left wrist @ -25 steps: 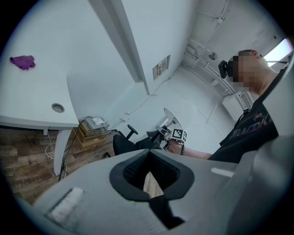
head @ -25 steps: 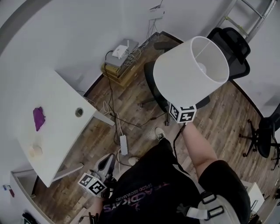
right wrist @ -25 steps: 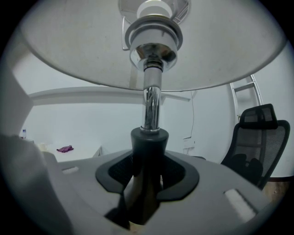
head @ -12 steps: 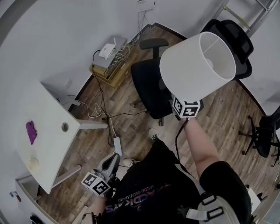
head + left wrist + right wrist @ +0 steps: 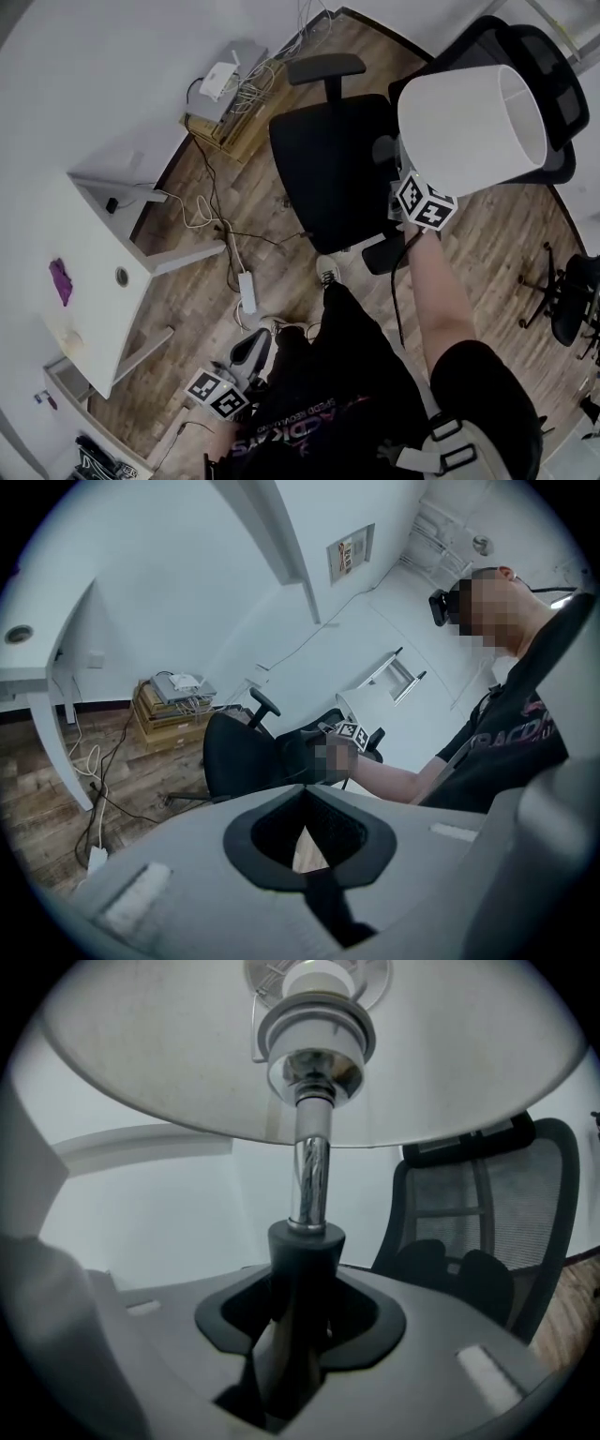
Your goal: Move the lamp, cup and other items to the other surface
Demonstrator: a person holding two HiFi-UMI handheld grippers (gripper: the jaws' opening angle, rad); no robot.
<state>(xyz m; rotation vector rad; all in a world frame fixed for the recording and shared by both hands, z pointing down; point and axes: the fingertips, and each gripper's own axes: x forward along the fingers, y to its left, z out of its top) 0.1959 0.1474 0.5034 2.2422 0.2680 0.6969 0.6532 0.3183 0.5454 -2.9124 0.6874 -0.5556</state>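
The lamp, with a white drum shade (image 5: 473, 127), is held up at the upper right of the head view, over a black office chair. My right gripper (image 5: 412, 187) is shut on its dark base (image 5: 302, 1269), and the chrome stem (image 5: 309, 1180) rises from there into the shade (image 5: 187, 1072). My left gripper (image 5: 251, 349) hangs low by the person's leg; its jaws are together with nothing between them (image 5: 305, 841). Far off at the left stands the white desk (image 5: 94, 234), carrying a purple item (image 5: 59, 279) and a small pale round thing (image 5: 67, 337).
A black office chair (image 5: 333, 169) stands under the lamp, with a mesh-backed one (image 5: 553, 89) behind it and a third chair (image 5: 567, 300) at the right edge. Cables and a power strip (image 5: 247, 291) lie on the wooden floor. A low stack with a router (image 5: 225, 89) sits against the wall.
The lamp has travelled right and a little down with my right gripper, from beside the black chair to over it. The desk has slid toward the left edge. The left gripper stays low.
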